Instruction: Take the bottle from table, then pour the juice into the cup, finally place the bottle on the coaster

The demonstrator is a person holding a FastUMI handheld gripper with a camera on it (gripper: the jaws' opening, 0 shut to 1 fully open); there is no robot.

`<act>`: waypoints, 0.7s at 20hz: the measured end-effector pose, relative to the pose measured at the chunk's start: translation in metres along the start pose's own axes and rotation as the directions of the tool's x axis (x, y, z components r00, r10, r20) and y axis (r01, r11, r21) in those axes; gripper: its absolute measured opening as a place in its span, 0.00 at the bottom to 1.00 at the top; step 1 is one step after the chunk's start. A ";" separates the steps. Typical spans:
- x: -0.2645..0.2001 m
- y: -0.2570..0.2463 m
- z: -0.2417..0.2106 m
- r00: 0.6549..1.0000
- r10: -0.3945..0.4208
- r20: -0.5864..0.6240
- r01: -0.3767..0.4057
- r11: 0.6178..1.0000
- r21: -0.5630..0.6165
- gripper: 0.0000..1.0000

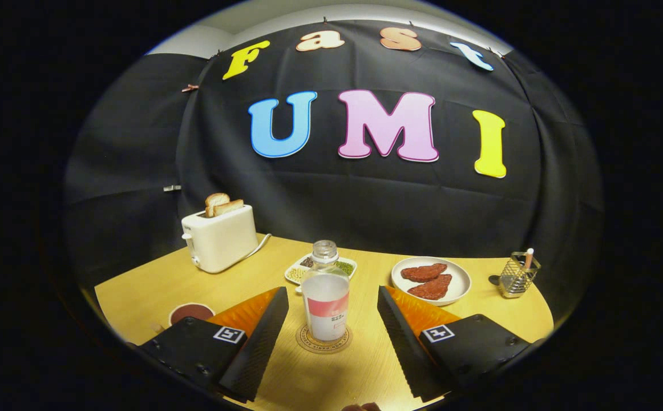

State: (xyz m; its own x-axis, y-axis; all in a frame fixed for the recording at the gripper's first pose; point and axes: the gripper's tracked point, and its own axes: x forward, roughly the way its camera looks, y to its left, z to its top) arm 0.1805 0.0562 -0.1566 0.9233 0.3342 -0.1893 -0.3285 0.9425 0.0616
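Gripper: the gripper (331, 319) is spread wide, its two fingers standing apart on either side of the bottle with a clear gap to each; neither finger touches it, so nothing is held.
Bottle: the bottle (326, 297) stands upright on the coaster, between the fingers and level with their tips, cap on, label facing the camera.
Coaster: the coaster (323, 341) is a round disc flat on the table; its rim shows all round the bottle's base, which sits roughly at its middle.
Cup: the cup (191, 313), with dark liquid inside, sits just outside the left finger, near the table's near-left edge.
Table: the wooden table (154, 285) has a rounded edge; open board lies in front of the coaster between the fingers, and more at the left between cup and toaster.
Toaster: the toaster (219, 237), with bread in its slots, stands at the far left, well apart from the bottle.
Divided dish: the small dish (303, 269) lies directly behind the bottle, close to it.
Plate: the plate (461, 278) with two dark patties lies beyond the right finger.
Wire holder: the holder (518, 275) stands by the table's far-right edge.
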 end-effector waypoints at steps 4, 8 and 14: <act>-0.047 0.003 0.033 1.000 -0.008 0.030 0.008 1.000 -0.012 0.96; -0.097 0.002 0.068 0.993 -0.025 0.115 0.029 0.999 -0.033 0.96; -0.160 -0.005 0.083 0.989 -0.091 0.120 0.100 0.993 -0.069 0.97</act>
State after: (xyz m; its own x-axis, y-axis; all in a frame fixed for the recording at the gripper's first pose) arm 0.0507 -0.0017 -0.0449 0.9666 0.2452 -0.0748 -0.2476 0.9685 -0.0250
